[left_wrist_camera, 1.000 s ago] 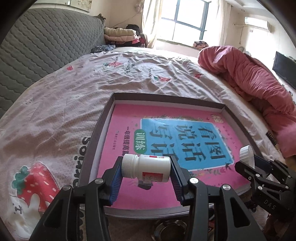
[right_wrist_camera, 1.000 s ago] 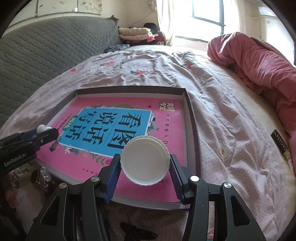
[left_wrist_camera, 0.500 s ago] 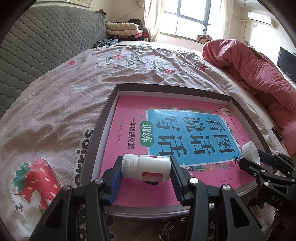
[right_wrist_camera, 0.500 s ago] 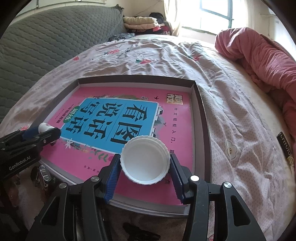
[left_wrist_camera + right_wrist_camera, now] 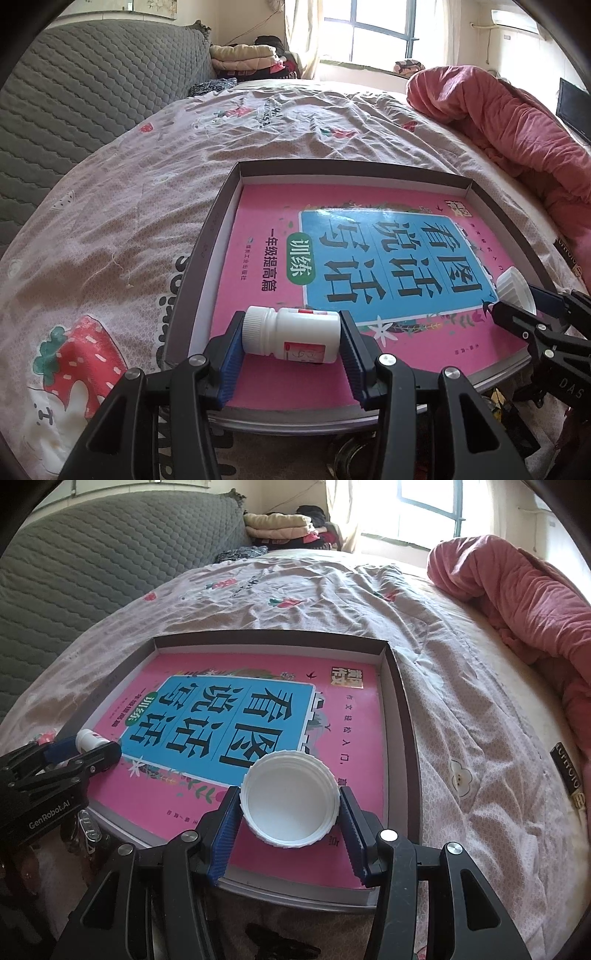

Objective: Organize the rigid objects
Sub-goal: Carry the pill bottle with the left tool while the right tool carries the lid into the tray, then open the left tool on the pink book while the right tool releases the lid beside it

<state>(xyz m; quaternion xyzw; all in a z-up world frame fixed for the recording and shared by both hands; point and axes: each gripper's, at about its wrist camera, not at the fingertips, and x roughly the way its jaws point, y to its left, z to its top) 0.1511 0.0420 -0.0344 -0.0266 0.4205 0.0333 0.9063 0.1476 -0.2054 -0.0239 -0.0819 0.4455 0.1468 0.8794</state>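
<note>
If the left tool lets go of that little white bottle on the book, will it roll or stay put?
The bottle lies on its side, gripped end to end, so its round body would likely roll on the glossy book. It looks like light plastic, easily nudged. The tray's raised rim should probably stop it.

bottle (image 5: 293,334) label print unreadable, blanket (image 5: 517,125) cropped

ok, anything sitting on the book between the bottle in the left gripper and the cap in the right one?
Nothing. Between the white bottle and the white cap there is only the bare pink book cover; the left wrist view shows it.
</note>
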